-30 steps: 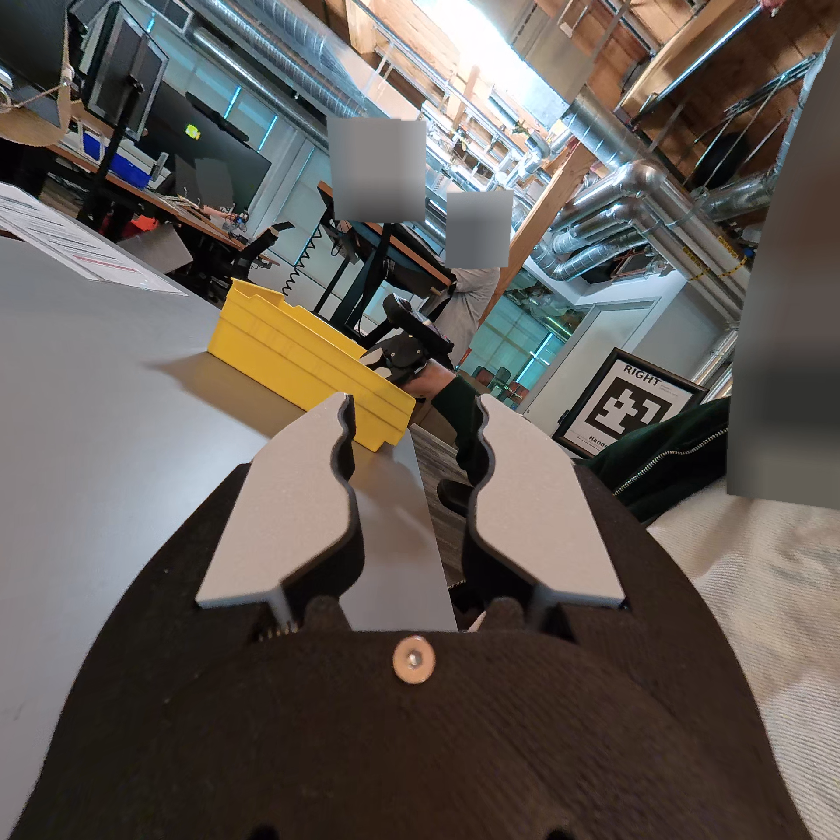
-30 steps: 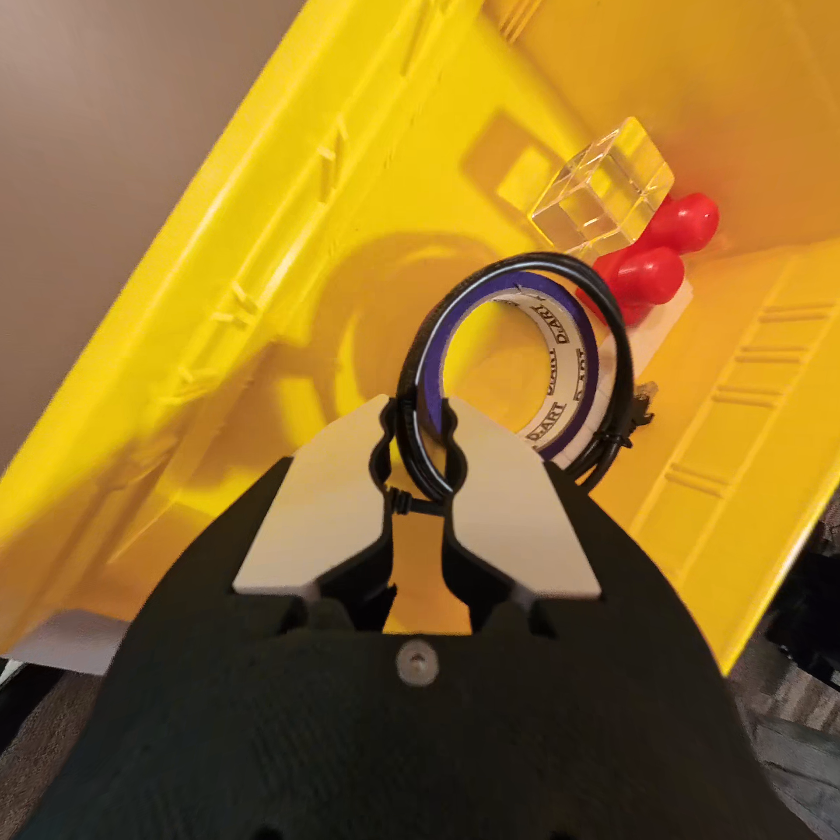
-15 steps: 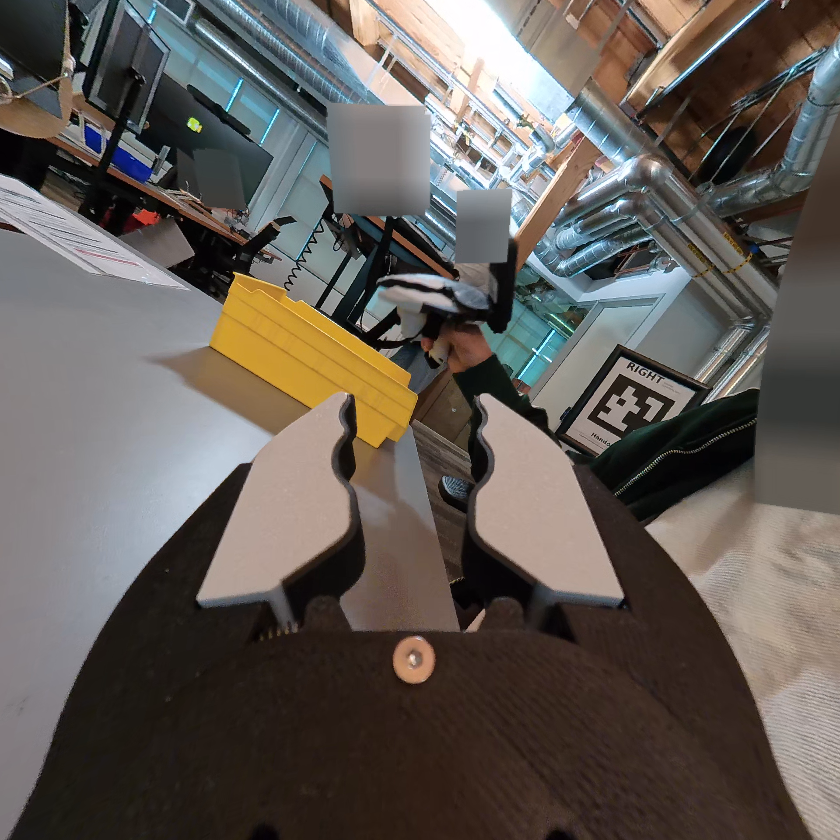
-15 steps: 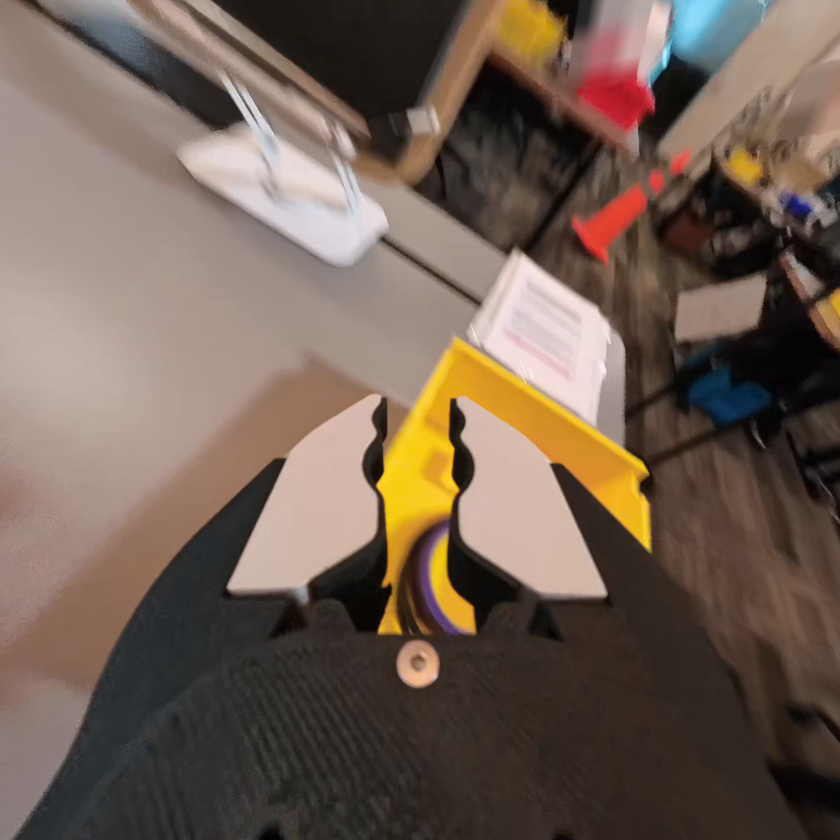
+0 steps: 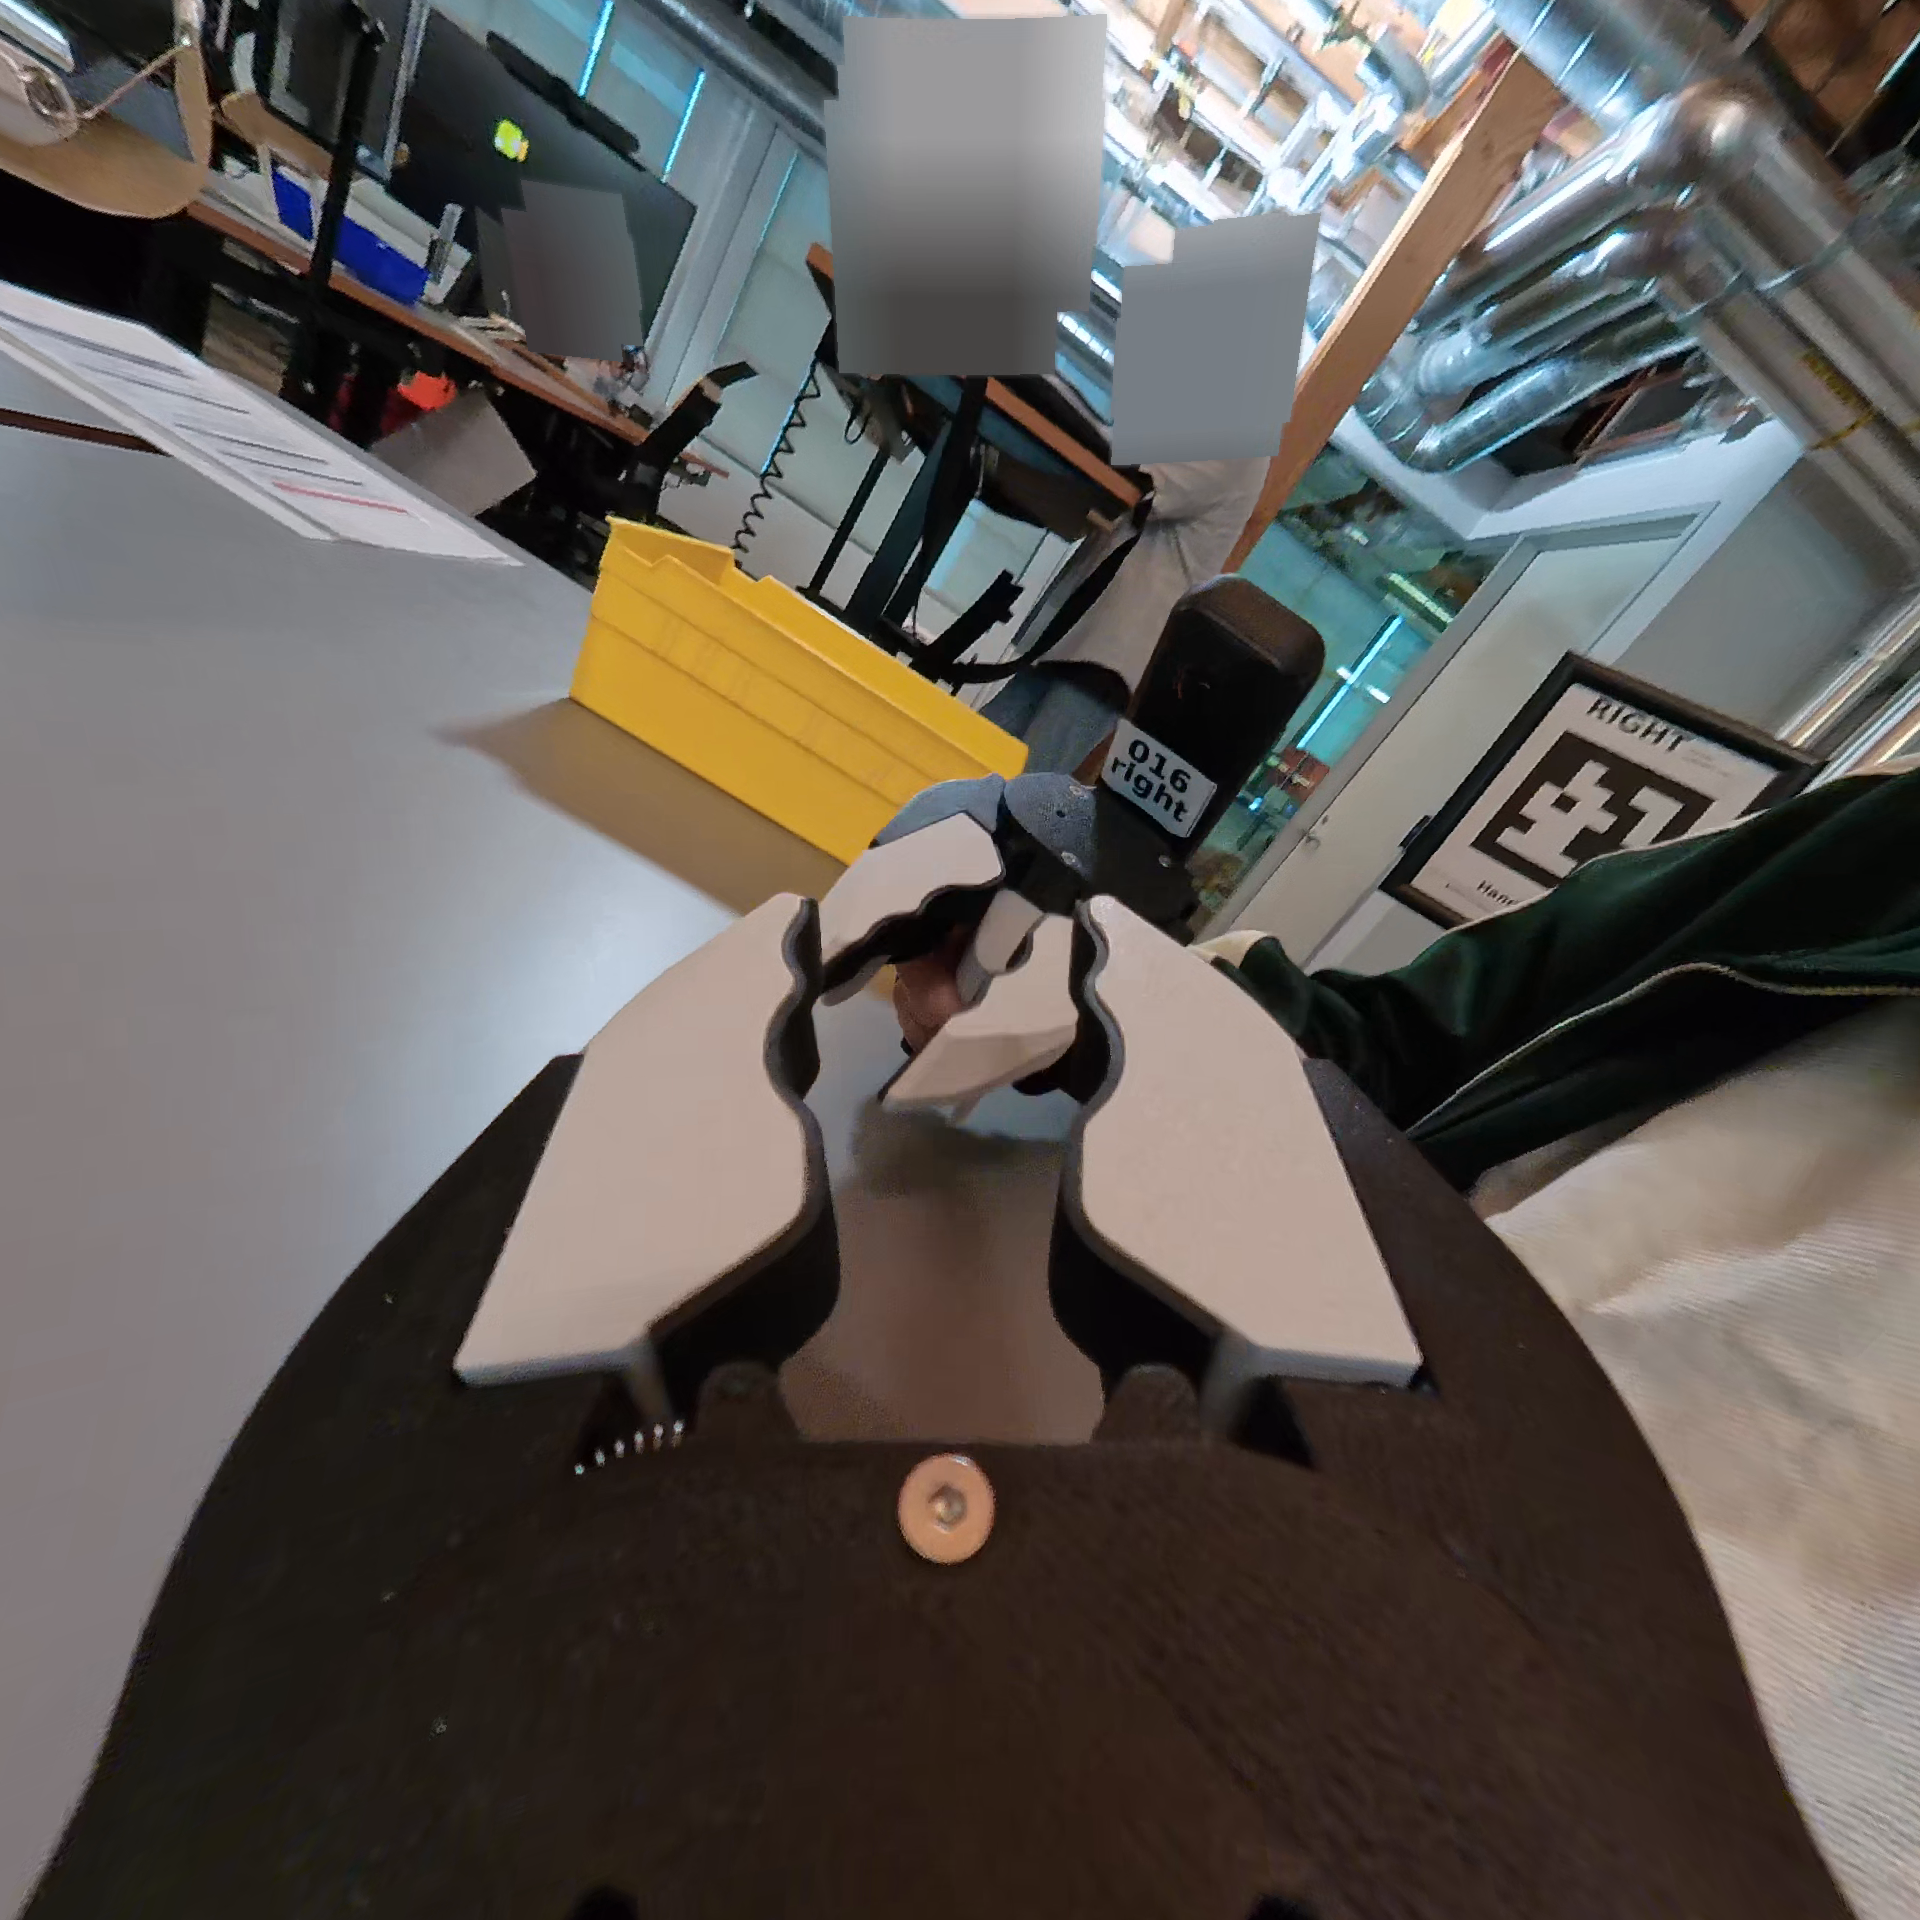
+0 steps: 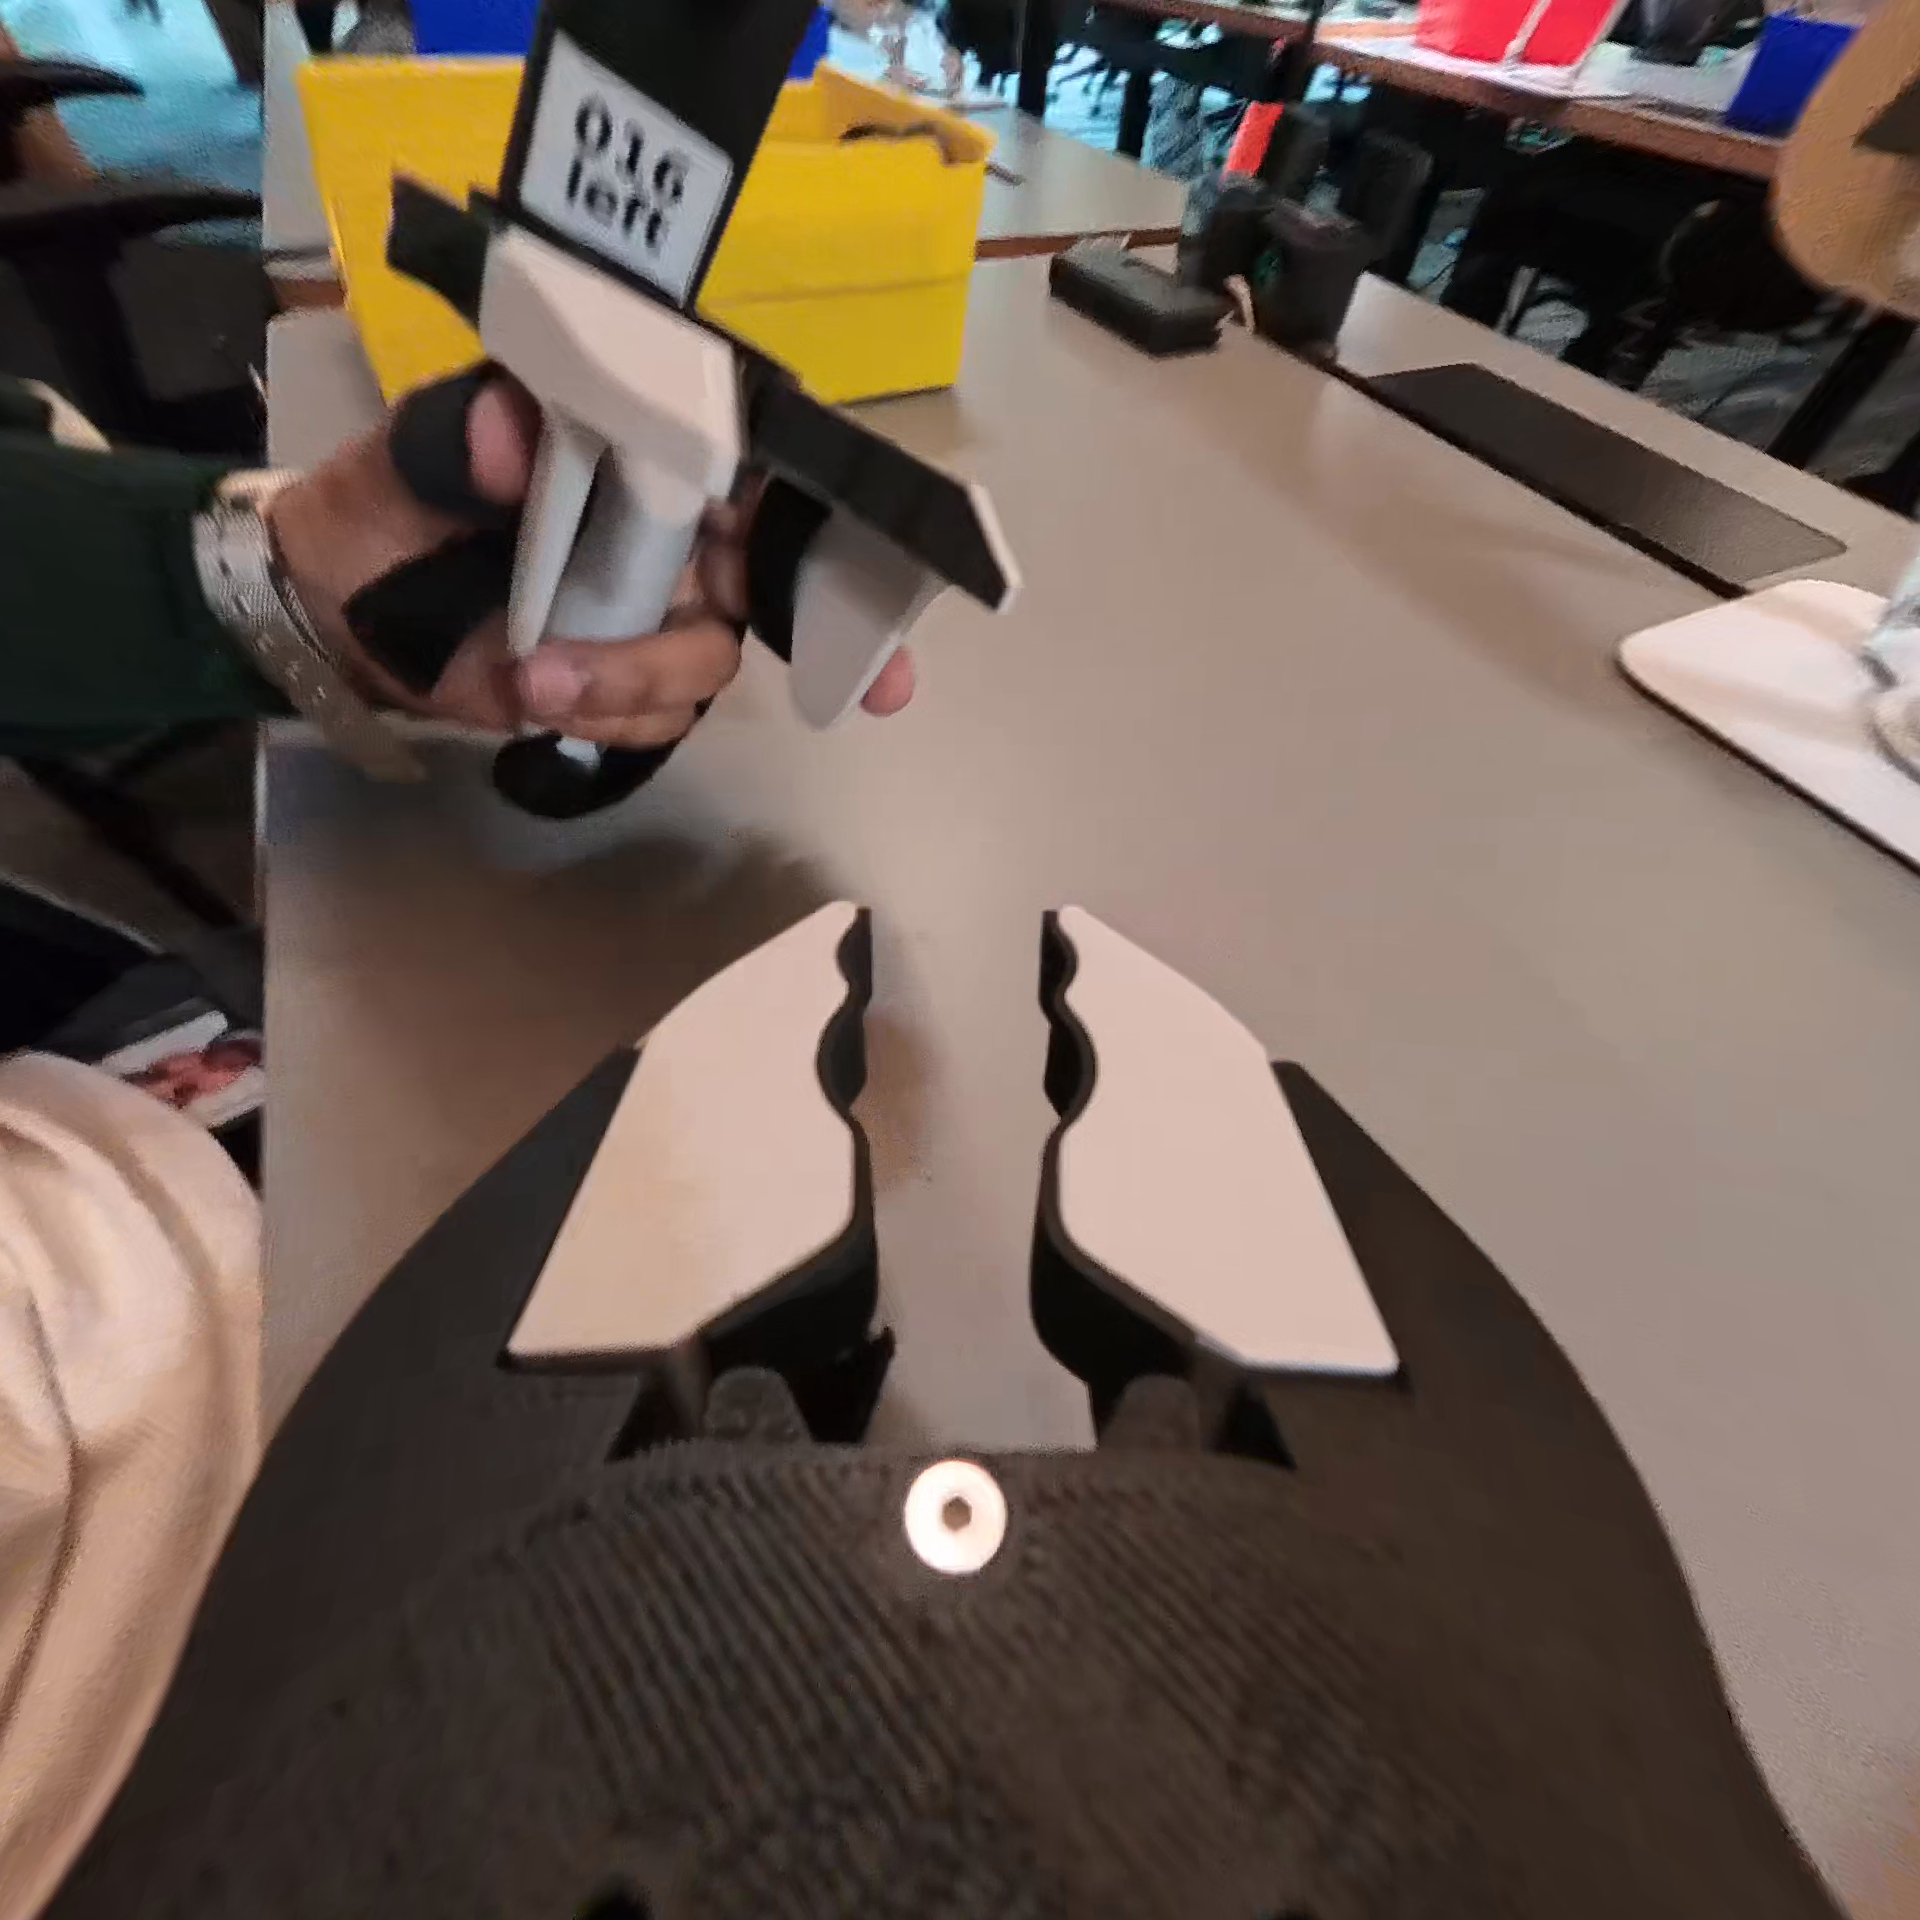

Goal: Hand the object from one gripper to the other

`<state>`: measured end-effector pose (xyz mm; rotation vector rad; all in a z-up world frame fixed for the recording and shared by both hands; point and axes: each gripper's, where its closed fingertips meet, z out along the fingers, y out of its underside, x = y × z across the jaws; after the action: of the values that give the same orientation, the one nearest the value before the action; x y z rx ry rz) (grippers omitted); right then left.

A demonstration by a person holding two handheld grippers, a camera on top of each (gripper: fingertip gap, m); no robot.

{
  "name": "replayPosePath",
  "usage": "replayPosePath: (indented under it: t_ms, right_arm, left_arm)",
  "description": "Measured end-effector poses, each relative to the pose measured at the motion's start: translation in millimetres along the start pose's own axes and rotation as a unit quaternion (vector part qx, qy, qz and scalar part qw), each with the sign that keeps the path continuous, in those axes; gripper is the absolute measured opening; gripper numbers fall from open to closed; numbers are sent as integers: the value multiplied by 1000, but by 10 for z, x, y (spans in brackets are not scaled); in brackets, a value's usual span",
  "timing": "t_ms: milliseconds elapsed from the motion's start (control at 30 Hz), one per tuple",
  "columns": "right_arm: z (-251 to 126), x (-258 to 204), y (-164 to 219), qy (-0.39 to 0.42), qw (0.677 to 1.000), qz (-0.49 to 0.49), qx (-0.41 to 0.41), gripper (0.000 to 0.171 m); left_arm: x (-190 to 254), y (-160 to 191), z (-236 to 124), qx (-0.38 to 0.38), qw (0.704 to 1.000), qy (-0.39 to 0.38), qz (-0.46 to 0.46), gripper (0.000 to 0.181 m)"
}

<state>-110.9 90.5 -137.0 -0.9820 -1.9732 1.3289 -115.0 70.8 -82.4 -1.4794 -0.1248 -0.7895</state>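
The left gripper point(image 5: 940, 925) stood wide, nothing between its fingers. The right gripper point(image 6: 951, 920) was also spread, w/ only bare table point(image 6: 1351, 727) seen in the gap. In the left wrist view the right gripper point(image 5: 925, 966) showed just in front, fingers apart and empty. In the right wrist view the left gripper point(image 6: 852, 582) hung above the table at upper left, held by a hand point(image 6: 540, 613) in a dark green sleeve; the view was blurred.

The object for handing over was in neither gripper; where it lay I cannot tell.

The table was flat and grey. A yellow bin point(image 5: 769, 707) stood near its far edge, and a printed sheet point(image 5: 208, 436) lay further away. A white board point(image 6: 1766, 696) lay at the right. Around were desks, monitors, wooden beams & silver ducts point(image 5: 1621, 208) overhead.
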Motion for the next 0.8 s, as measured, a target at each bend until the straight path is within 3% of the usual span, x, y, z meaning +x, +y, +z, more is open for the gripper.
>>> replayPosePath:
  t_ms: [133, 367, 467, 567, 667, 733, 800]
  right_arm:
    - [89, 85, 125, 13, 999, -43, -30, 32]
    - [-73, 248, 134, 18, 1000, 24, -8, 31]
    - [-116, 295, 124, 20, 999, 39, 1, 30]
    - [-136, 306, 111, 18, 999, 49, 9, 30]
    - [-125, 295, 121, 16, 999, 48, 5, 30]
    - [-110, 282, 143, 14, 999, 44, -2, 30]
    - [-96, 272, 154, 15, 999, 37, -8, 30]
  left_arm:
    - [-104, 75, 2, -29, 998, -39, 29, 42]
    - [-166, 100, 1, -54, 992, -93, 71, 36]
    - [-132, -154, -120, -38, 986, -123, 105, 34]
    - [-67, -692, -534, -7, 966, -188, 178, 33]
    - [-63, -1278, -1323, 15, 913, -321, 251, 26]
    - [-194, -1540, -2166, 9, 834, -489, 255, 20]
    - [-211, -1633, -2941, 5, 759, -600, 254, 15]
